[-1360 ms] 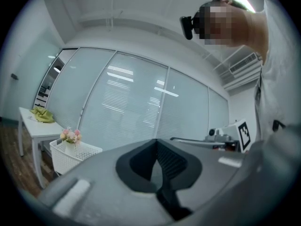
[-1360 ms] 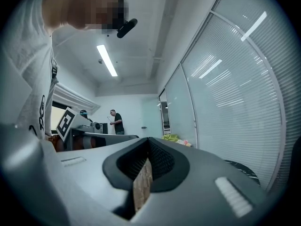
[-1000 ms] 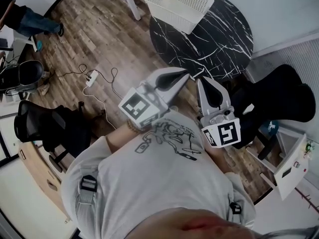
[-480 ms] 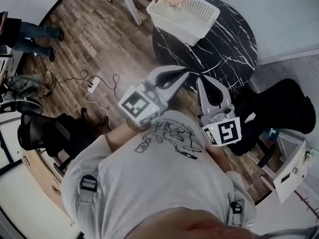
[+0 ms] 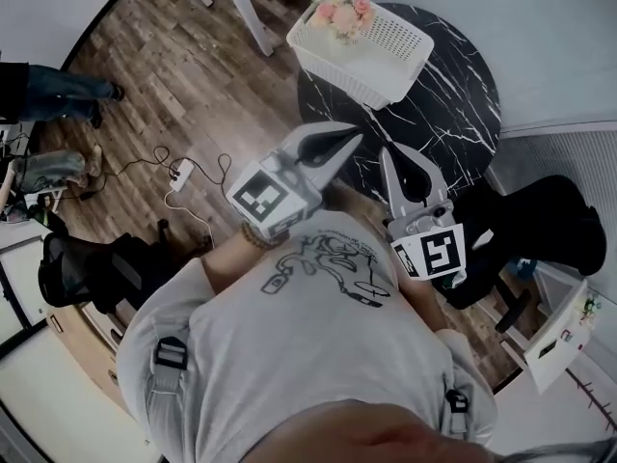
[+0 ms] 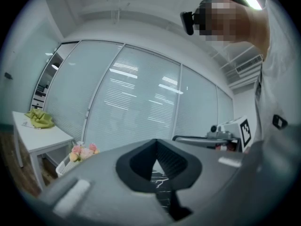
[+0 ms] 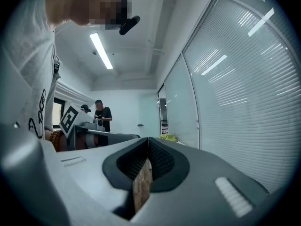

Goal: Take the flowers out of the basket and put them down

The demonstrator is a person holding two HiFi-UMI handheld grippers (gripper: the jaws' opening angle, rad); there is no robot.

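Left gripper (image 5: 355,141) and right gripper (image 5: 388,154) hovered at the bench's (image 5: 453,90) near edge, fingers clenched on nothing. The flowers (image 5: 344,13) sat in the white basket (image 5: 390,44), far-left corner.

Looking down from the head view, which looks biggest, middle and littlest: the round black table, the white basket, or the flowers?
1. Round black table
2. White basket
3. Flowers, at one end of the basket

You hold your left gripper (image 5: 355,141) and right gripper (image 5: 388,158) side by side before your chest, jaws closed and empty.
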